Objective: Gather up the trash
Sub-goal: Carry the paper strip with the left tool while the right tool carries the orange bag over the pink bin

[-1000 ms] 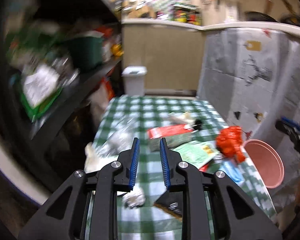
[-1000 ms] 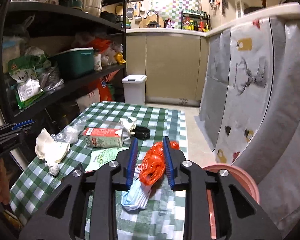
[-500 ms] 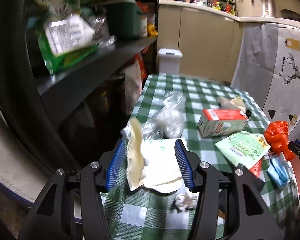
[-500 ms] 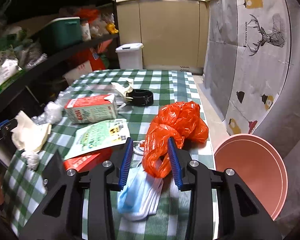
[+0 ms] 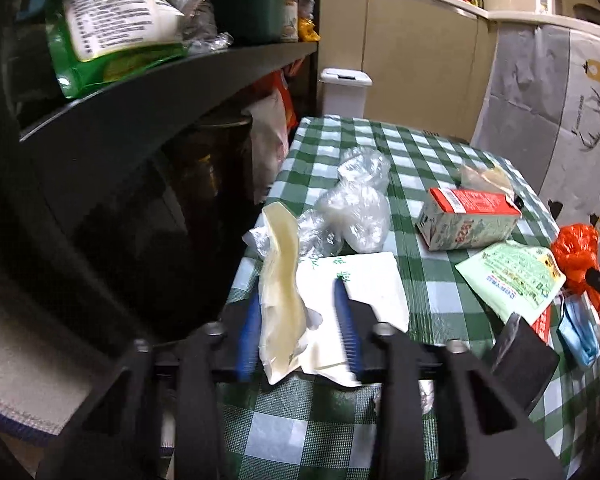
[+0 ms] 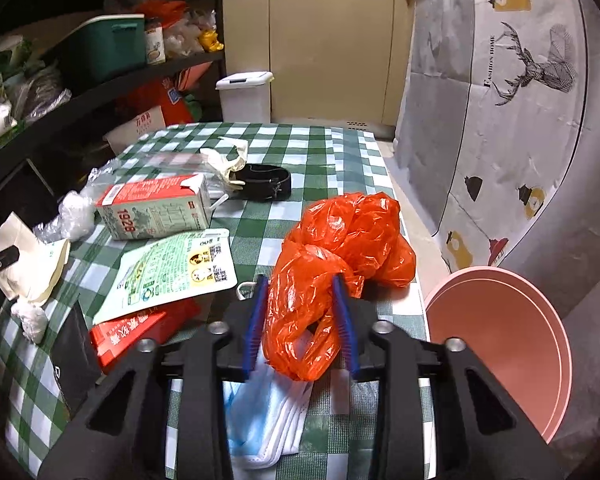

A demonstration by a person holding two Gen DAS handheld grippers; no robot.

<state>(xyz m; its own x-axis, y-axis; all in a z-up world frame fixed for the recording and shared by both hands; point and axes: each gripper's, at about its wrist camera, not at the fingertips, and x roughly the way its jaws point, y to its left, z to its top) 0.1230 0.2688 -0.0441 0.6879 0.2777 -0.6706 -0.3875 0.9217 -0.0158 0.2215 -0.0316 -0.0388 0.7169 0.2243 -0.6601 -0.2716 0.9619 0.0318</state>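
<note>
My left gripper (image 5: 298,300) is open, its blue pads on either side of a crumpled white paper bag (image 5: 284,300) at the near left edge of the green checked table (image 5: 440,280). My right gripper (image 6: 300,300) is open around an orange plastic bag (image 6: 340,248) lying on the table, with a blue face mask (image 6: 268,412) beneath it. A pink bin (image 6: 496,344) stands just past the table's right edge. The orange bag (image 5: 576,252) and the mask (image 5: 580,332) also show in the left wrist view.
On the table lie a milk carton (image 6: 156,208), a green-white pouch (image 6: 172,272), a red packet (image 6: 140,332), clear plastic bags (image 5: 356,208), a black band (image 6: 264,180) and a black box (image 5: 524,360). Dark loaded shelves (image 5: 160,92) run along the left. A white bin (image 6: 244,96) stands beyond the table.
My left gripper has moved closer over the white paper bag, which now sits deeper between its pads. My right gripper has moved forward and lower around the orange bag.
</note>
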